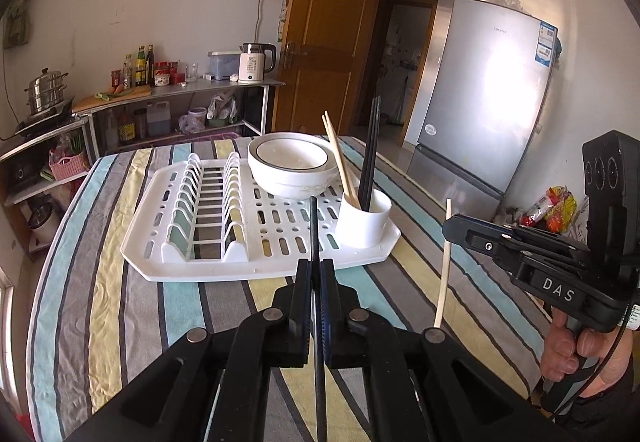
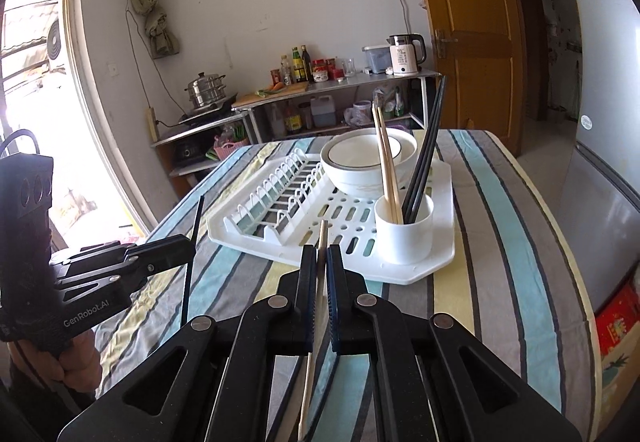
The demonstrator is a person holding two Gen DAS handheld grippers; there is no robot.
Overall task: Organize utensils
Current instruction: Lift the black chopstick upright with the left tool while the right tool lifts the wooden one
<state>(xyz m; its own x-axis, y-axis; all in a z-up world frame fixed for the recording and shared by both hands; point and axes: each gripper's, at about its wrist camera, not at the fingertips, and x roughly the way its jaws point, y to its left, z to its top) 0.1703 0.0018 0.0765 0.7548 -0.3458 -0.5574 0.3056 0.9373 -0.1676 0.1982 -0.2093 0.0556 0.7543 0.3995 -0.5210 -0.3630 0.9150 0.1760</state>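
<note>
My left gripper point(image 1: 315, 266) is shut on a black chopstick point(image 1: 314, 226) held upright above the striped tablecloth, in front of the white dish rack point(image 1: 160, 254). My right gripper point(image 2: 321, 254) is shut on a wooden chopstick point(image 2: 322, 238), also upright. Each gripper shows in the other's view: the right one point(image 1: 450, 228) with its wooden chopstick point(image 1: 444, 270), the left one point(image 2: 192, 242) with its black chopstick point(image 2: 194, 238). A white cup point(image 1: 362, 220) on the rack's near right corner holds wooden chopsticks point(image 1: 338, 158) and black chopsticks point(image 1: 372, 146). It also shows in the right wrist view point(image 2: 404, 234).
Stacked white bowls point(image 1: 292, 166) sit on the rack behind the cup. The table's striped cloth point(image 1: 120, 314) drops off at left and right edges. A silver fridge point(image 1: 484, 90) stands to the right, a kitchen shelf point(image 1: 180, 90) with bottles and a kettle behind.
</note>
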